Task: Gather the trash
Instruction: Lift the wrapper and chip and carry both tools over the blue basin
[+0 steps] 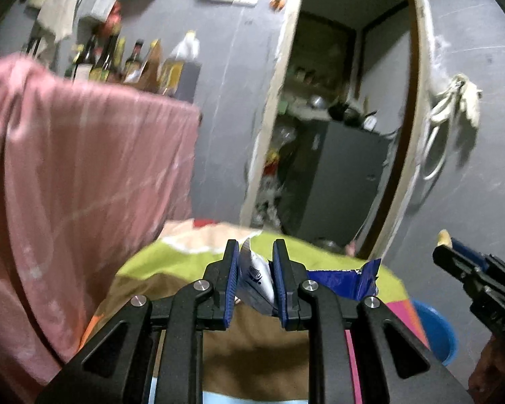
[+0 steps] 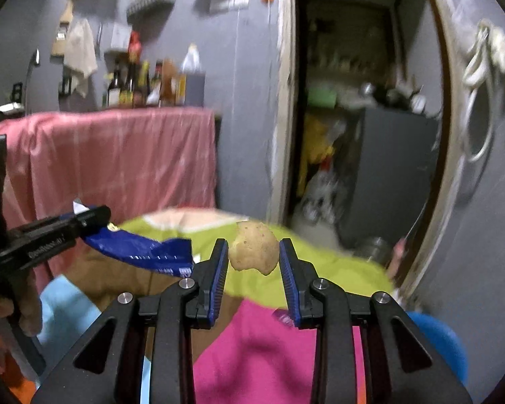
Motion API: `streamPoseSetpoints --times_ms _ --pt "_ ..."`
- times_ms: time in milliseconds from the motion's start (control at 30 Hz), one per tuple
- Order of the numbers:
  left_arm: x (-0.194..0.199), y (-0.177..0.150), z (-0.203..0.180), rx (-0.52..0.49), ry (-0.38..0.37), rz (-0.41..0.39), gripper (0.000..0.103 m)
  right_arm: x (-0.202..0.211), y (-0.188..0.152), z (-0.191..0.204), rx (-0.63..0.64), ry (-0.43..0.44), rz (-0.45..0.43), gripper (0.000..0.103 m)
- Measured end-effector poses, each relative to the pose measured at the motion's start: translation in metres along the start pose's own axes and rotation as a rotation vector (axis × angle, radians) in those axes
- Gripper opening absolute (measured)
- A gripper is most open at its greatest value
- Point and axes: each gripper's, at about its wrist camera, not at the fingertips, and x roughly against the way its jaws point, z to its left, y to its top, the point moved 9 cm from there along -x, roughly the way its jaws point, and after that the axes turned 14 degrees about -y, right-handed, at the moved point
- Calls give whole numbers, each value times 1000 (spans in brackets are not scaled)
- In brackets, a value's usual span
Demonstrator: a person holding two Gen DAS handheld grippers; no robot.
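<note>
A blue and white snack wrapper (image 1: 340,281) sticks up between the blue pads of my left gripper (image 1: 256,245), which is shut on it. Its blue end hangs out to the right. In the right wrist view the same wrapper (image 2: 141,249) trails from the left gripper (image 2: 94,217) at the left. My right gripper (image 2: 254,240) is shut on a tan, bitten piece of food (image 2: 252,250). Both grippers are held up above a patchwork cloth (image 2: 320,276). In the left wrist view the right gripper (image 1: 449,245) shows at the right edge with the food piece (image 1: 443,237) at its tip.
A counter draped in pink cloth (image 1: 67,168) stands close on the left, with bottles (image 1: 118,60) on top. An open doorway (image 1: 336,134) to a cluttered room lies ahead. A blue basin (image 2: 444,343) sits low at the right. A person's hand (image 2: 3,306) grips the left tool.
</note>
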Motion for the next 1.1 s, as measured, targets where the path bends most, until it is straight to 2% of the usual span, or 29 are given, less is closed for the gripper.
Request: streamPoseSetpoints --times_ms 300,600,833,1100 --pt "20 37 -91 -114 -92 -175 16 68 41 -55 -45 -121 -198 28" --pt "26 50 -184 -180 -197 -295 16 109 51 -121 -61 -268 -305 28" --pt "9 40 -240 -216 -237 -310 16 128 37 -173 -71 -378 -328 29" --pt "-29 20 -270 -234 -241 -259 16 121 6 -214 -98 -448 -293 29"
